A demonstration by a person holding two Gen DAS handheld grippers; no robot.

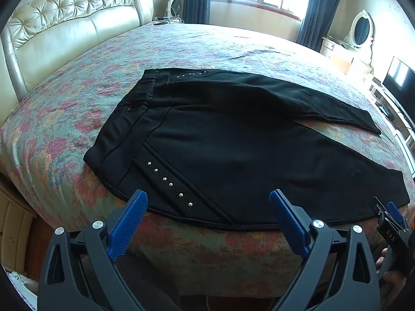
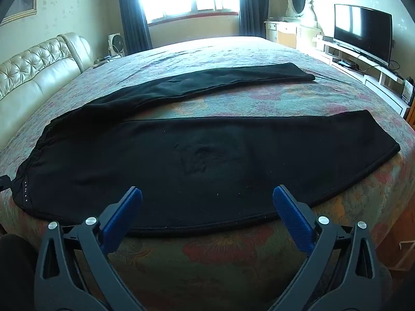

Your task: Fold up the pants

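Pants (image 1: 233, 155) soft, limp, unfolded | near hem ahead to be pinched | left gripper (image 1: 207, 202), right gripper (image 2: 207, 199) spread, empty

Floral-covered bed (image 1: 77, 119), black pants (image 1: 220, 150) flat on it, 2 legs apart.

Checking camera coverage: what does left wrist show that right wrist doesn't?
Left wrist only: the waistband, the diagonal stud trim, and the right tool at frame edge. Right wrist only: the TV and the near leg's hem. Both: black pants flat on the floral bedspread, legs apart, each view's own tool open; headboard, window, mirror.
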